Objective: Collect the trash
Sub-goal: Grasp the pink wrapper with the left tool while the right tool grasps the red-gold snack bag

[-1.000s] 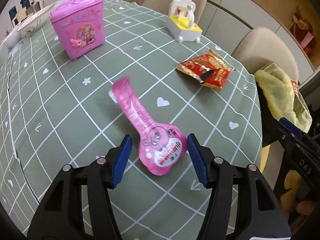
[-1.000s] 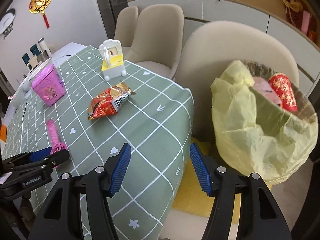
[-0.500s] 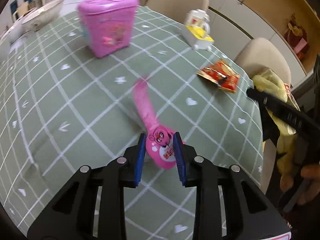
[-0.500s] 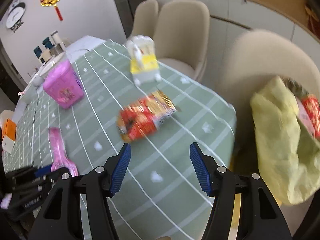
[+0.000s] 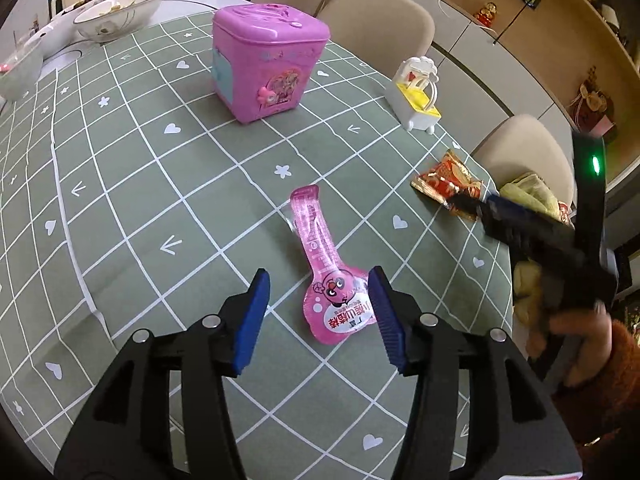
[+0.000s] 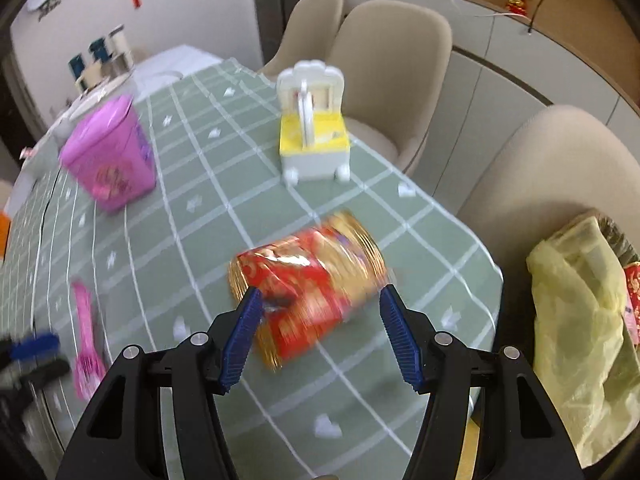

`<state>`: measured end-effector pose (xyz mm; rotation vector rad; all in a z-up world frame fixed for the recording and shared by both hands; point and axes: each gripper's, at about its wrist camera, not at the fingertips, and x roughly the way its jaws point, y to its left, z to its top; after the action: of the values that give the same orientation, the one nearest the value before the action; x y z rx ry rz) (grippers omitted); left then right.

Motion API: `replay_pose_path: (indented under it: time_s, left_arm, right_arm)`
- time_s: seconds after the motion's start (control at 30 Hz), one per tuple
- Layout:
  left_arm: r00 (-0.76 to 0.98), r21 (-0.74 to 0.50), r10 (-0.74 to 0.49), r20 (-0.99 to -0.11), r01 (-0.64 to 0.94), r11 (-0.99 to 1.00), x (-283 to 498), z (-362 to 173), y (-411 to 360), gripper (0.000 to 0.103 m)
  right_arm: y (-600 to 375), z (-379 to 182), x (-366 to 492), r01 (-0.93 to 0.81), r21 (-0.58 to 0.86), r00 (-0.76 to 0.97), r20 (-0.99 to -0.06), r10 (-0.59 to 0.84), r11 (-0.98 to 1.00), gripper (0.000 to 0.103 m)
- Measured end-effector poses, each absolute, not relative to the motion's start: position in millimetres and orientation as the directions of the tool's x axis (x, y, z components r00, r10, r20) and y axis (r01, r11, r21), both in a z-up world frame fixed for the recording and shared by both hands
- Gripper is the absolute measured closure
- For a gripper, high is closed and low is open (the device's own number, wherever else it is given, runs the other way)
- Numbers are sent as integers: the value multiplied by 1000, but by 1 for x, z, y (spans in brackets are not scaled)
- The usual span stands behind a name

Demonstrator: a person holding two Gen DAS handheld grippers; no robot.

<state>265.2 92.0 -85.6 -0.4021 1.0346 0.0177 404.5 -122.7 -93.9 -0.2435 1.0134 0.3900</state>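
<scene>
A pink spoon-shaped candy wrapper [image 5: 330, 280] lies flat on the green checked tablecloth [image 5: 140, 184]. My left gripper [image 5: 318, 316] is open, its blue pads on either side of the wrapper's round end. A red and gold snack bag [image 6: 308, 292] lies near the table's edge. My right gripper [image 6: 320, 336] is open with the bag between its pads. The bag also shows in the left wrist view [image 5: 448, 184], as does the right gripper [image 5: 492, 208]. A bin lined with a yellow bag [image 6: 580, 332] stands beside the table, with red trash inside.
A pink toy box [image 5: 266, 60] and a white and yellow toy [image 5: 416, 96] stand at the back of the table. White bowls [image 5: 120, 14] sit far left. Beige chairs [image 6: 560, 168] ring the table's far edge.
My left gripper was shut on the pink wrapper half a second ago and is now open around it. My right gripper has moved in from beside the bin to the red snack bag.
</scene>
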Motion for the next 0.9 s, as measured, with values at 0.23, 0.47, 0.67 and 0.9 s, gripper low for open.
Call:
replay_pose_path:
  time_s: [0.23,0.47,0.67,0.9]
  left_arm:
    - [524,-342,-187,-831,-216,915,267,-85,95,54]
    - [514,-344,-181,-839,-241,908,263,-88,99,54]
    - [508,-335,-167,-845,-259,906,256,-88,105,54]
    - [505,-337,-162,-848,-277,900,252,-90,110,54]
  right_arm:
    - [-171,-76,388,-406,19,499,-833,239,914,45]
    - [-143,-65,398,-571,157,417,-789,450,805,45]
    - [-123,-90,433,-579,171,361,-822,439,797,45]
    - [-113,-110,416,-597,155,309,-861,405,787,48]
